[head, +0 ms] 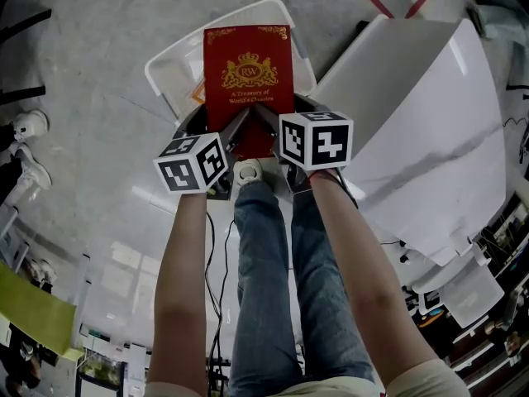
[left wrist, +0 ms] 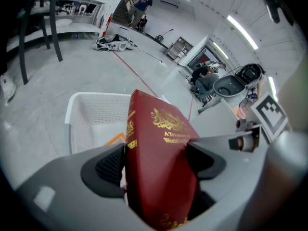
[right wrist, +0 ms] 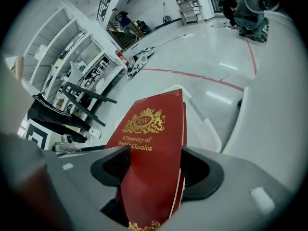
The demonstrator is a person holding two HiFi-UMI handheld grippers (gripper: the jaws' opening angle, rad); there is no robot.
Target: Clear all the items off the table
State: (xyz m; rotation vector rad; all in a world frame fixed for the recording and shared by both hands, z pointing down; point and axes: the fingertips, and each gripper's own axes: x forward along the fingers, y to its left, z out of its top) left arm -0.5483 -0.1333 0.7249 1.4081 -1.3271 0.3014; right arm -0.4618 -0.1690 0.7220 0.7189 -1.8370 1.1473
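Note:
A red hardback book with gold lettering hangs above a white plastic basket that stands on the floor. Both grippers hold the book by its near end. My left gripper is shut on the book at its spine side, with a pad on each cover. My right gripper is shut on the book at its page-edge side. The basket lies just beyond the book in the left gripper view and shows again in the right gripper view as a white rim. An orange item lies inside it.
A white table stands to the right of the basket, its edge close to the right gripper. The person's jeans and a shoe are directly below the grippers. Chairs, shelves and people stand far off across the grey floor.

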